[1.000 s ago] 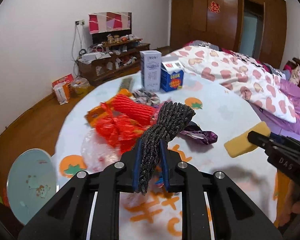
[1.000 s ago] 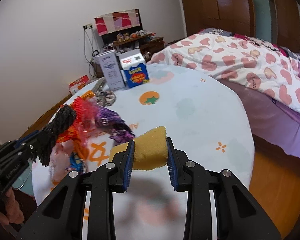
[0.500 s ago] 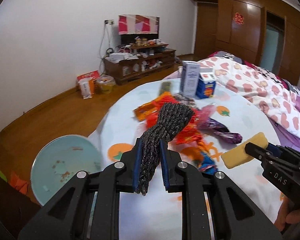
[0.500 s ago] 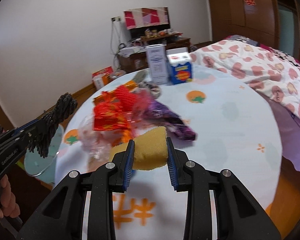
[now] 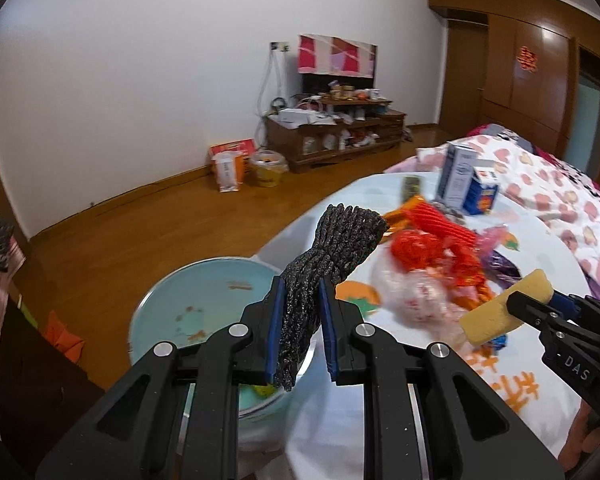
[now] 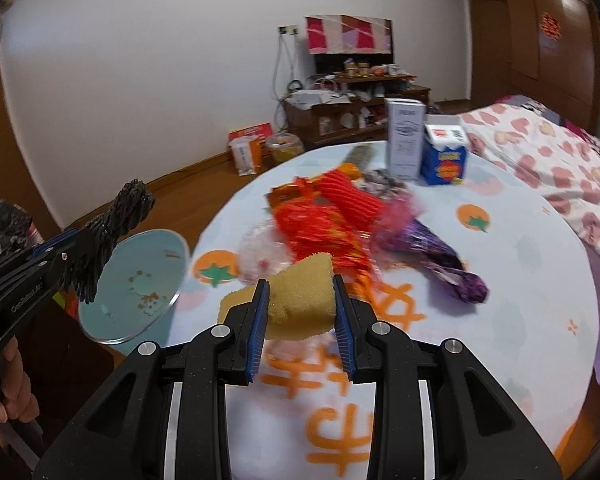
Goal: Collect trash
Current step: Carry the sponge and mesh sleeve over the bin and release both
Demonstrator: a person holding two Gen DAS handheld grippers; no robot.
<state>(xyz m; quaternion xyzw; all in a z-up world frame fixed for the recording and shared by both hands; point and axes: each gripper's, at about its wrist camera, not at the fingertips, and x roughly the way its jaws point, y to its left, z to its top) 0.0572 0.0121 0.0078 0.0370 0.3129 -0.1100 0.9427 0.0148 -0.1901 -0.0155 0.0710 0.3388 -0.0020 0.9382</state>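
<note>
- Both tongs have swung leftward since the earlier frames: the pale blue bin [image 5: 204, 304], then at the left edge of view, now lies right under the left tongs' tips.
- Left tongs [image 5: 300, 332]: closed to a narrow gap on a dark knitted glove [image 5: 332, 252], held upright, its long axis running up and far from the pads, its lower end hanging above the bin's near right rim.
- Bin stands on the floor just left of the table [image 6: 540, 264]; the left hand is clearly the nearer one.
- Right tongs [image 6: 300, 312]: clamped partway on a yellow sponge [image 6: 300, 296], over the table's near left part, the bin to its left.
- Wrapper pile [image 6: 324, 220] lies beyond the sponge; blur makes single pieces hard to tell, probably foil and plastic.
</note>
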